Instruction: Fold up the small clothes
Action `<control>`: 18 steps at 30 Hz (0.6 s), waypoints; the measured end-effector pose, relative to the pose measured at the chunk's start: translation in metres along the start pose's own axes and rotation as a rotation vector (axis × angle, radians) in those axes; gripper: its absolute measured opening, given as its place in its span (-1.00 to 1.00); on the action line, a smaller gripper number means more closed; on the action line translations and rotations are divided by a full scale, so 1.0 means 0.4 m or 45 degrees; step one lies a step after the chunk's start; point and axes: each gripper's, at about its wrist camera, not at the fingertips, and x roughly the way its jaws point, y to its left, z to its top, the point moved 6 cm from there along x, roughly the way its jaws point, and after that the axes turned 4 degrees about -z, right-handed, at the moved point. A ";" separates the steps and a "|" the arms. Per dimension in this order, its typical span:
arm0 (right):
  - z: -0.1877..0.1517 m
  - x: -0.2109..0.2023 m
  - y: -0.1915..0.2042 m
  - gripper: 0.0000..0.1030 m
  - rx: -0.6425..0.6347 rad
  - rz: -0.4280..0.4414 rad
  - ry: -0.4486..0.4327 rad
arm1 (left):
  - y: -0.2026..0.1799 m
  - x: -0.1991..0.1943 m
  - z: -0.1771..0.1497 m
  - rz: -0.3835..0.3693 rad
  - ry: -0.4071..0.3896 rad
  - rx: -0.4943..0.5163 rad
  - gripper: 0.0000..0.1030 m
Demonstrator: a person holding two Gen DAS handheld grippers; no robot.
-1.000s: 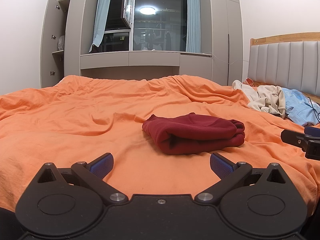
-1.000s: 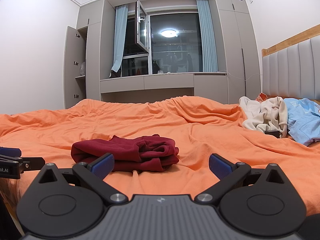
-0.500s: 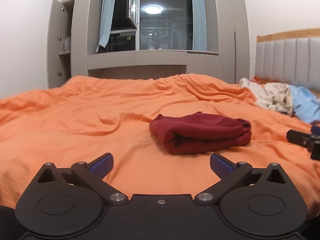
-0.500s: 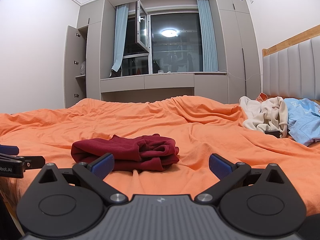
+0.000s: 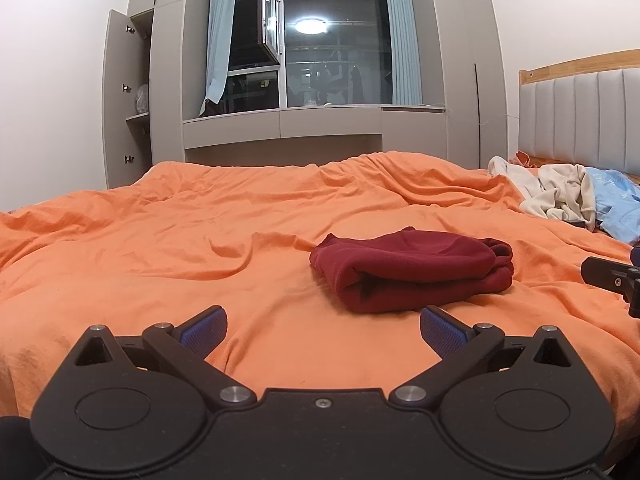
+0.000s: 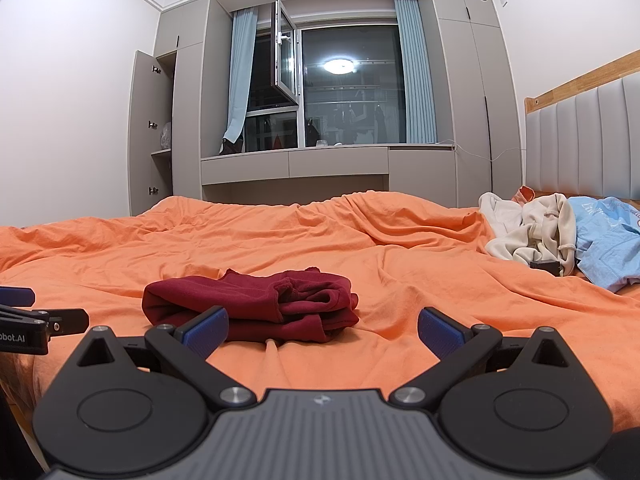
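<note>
A dark red garment (image 5: 414,270) lies folded into a thick bundle on the orange bed cover (image 5: 160,248). In the right wrist view the same red garment (image 6: 256,304) sits left of centre, just beyond the left finger. My left gripper (image 5: 322,330) hangs open over bare cover, short of the bundle and holding nothing. My right gripper (image 6: 322,330) is open too, with the bundle ahead and to its left. Each gripper shows at the edge of the other's view: the right gripper (image 5: 612,276) and the left gripper (image 6: 36,320).
A heap of cream clothes (image 6: 532,232) and a light blue garment (image 6: 604,236) lie at the far right by the padded headboard (image 6: 580,140). Grey cupboards (image 6: 152,132) and a window (image 6: 344,92) stand behind the bed. The orange cover (image 6: 400,256) stretches wide around the bundle.
The left wrist view has tilted up and drawn back a little, so the red bundle sits further right and slightly farther. The right gripper has barely moved. Both stay open.
</note>
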 end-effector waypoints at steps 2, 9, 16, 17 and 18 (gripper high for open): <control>0.001 0.000 0.000 1.00 0.000 0.000 0.000 | -0.001 0.002 0.002 0.004 0.002 0.001 0.99; 0.001 -0.001 0.001 1.00 -0.001 0.000 0.000 | 0.003 0.002 0.002 0.008 0.007 -0.001 0.99; 0.000 0.000 0.001 1.00 -0.001 0.001 0.001 | -0.001 0.004 0.002 0.006 0.014 0.003 0.99; 0.000 0.000 0.001 1.00 -0.001 0.001 0.002 | -0.001 0.004 0.002 0.004 0.013 0.002 0.99; -0.001 0.000 0.001 1.00 -0.001 0.000 0.002 | -0.001 0.003 0.001 0.002 0.013 0.000 0.99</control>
